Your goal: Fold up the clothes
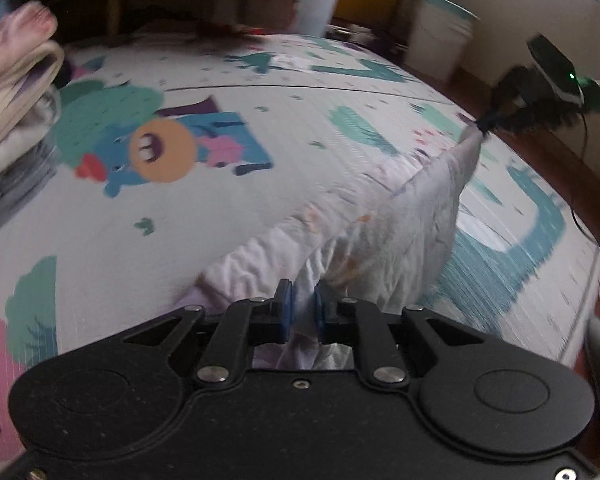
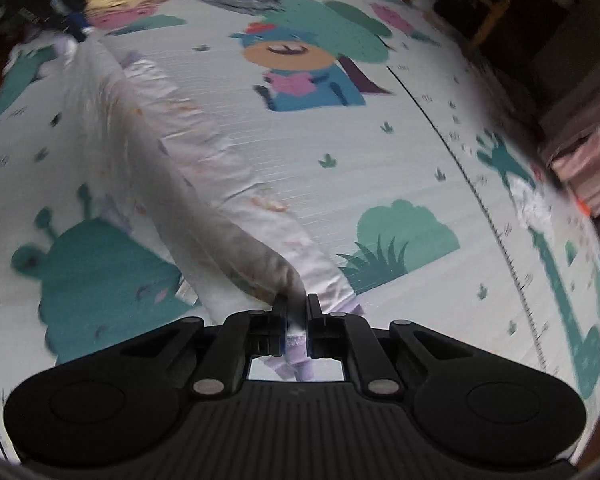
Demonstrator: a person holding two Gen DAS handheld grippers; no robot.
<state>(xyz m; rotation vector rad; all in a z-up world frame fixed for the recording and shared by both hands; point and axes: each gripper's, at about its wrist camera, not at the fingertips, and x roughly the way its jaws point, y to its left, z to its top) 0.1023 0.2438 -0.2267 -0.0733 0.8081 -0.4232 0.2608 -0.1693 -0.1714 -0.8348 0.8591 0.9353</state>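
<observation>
Under me: cartoon-printed play mat. Beyond its far edge I see two white buckets and a wooden chair.

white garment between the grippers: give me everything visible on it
The white garment is thin, wrinkled, light cloth with faint orange and pastel specks, and lilac trim near the pinched ends. It is stretched as a long band between the left gripper and the right gripper, each shut on one end. The top edge is lifted and taut; the lower part drapes onto the cartoon play mat. What type of garment it is cannot be told; both views are motion-blurred.
</observation>
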